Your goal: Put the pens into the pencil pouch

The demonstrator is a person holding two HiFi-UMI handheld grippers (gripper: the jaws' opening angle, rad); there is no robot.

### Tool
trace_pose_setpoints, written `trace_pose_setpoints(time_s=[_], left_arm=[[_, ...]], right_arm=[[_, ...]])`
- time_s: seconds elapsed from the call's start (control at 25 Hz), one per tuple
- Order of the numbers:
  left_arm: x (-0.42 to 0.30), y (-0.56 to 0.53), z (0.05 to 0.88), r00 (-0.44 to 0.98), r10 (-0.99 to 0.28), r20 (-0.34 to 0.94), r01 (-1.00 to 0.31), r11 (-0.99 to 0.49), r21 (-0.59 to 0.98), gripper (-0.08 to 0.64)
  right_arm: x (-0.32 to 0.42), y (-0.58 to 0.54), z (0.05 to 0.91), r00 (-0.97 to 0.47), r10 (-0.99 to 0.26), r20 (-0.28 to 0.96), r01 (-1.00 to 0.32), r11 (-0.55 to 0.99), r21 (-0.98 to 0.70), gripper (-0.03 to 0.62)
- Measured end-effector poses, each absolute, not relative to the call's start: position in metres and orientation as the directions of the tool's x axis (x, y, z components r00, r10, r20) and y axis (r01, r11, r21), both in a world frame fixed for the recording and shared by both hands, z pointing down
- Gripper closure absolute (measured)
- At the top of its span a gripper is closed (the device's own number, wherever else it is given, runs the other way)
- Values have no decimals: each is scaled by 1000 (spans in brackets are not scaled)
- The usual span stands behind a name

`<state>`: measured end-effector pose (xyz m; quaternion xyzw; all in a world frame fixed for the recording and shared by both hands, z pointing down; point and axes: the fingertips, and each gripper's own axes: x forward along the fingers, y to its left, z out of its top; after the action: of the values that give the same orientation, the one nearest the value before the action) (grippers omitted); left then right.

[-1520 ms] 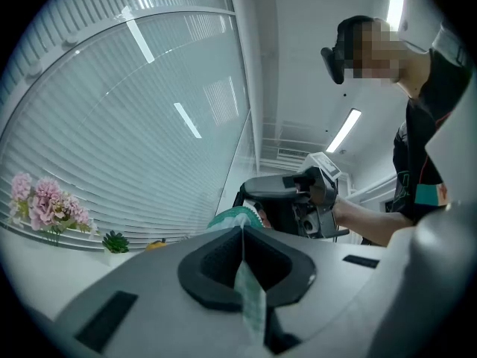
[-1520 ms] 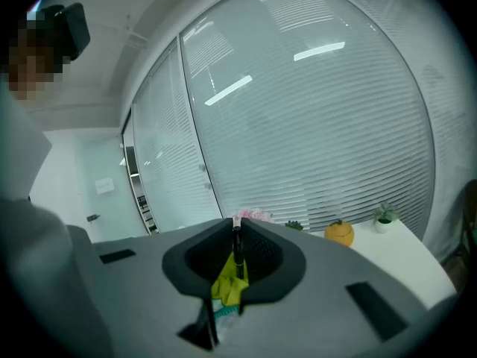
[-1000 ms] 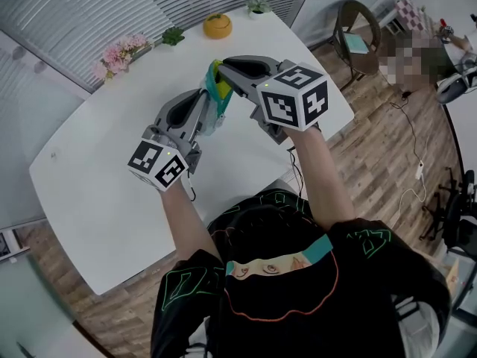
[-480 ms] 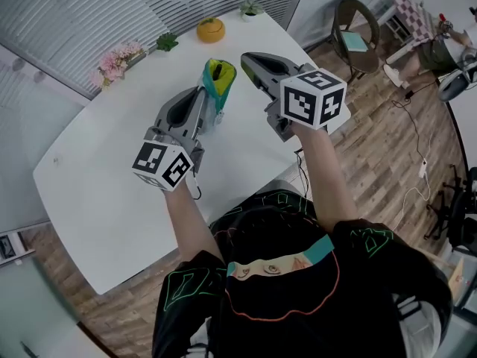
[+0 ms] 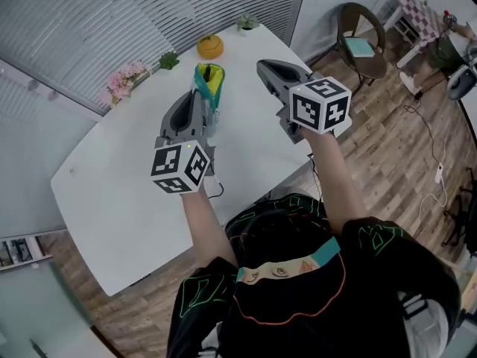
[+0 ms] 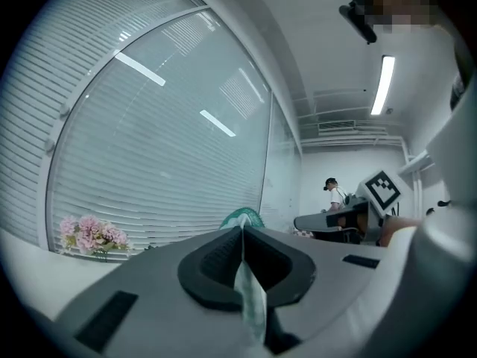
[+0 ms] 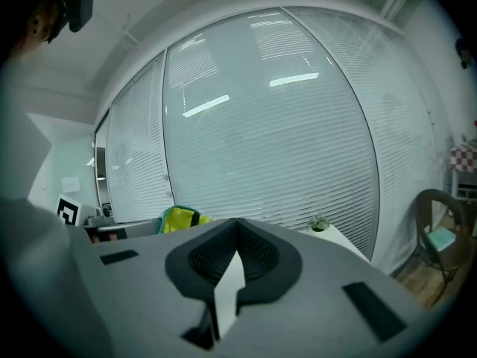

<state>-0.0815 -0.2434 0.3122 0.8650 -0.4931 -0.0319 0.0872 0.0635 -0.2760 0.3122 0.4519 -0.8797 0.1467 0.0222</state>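
Left of centre in the head view, the left gripper (image 5: pixel 201 99) is pinched on the edge of the teal pencil pouch (image 5: pixel 209 79), held upright above the white table (image 5: pixel 112 185). Further right, the right gripper (image 5: pixel 263 66) has been drawn clear of the pouch mouth, jaws pressed together and empty. A pen is judged delivered, though none is seen.

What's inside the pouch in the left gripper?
The pencil pouch is open at the top, pinched by the left gripper: only yellow lining shows. Anything deeper, pens included, is hidden by its teal wall.
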Motion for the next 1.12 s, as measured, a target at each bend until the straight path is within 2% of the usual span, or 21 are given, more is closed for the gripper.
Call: trace_pose_setpoints(time_s=[0.56, 1.12], left_arm=[[-57, -247, 287, 302, -953, -1, -943, -299, 149, 555], [-20, -239, 284, 246, -969, -30, -956, -248, 157, 555]], right_arm=[[137, -277, 289, -528, -841, 123, -849, 516, -119, 591], [182, -278, 280, -545, -834, 85, -838, 536, -108, 591]])
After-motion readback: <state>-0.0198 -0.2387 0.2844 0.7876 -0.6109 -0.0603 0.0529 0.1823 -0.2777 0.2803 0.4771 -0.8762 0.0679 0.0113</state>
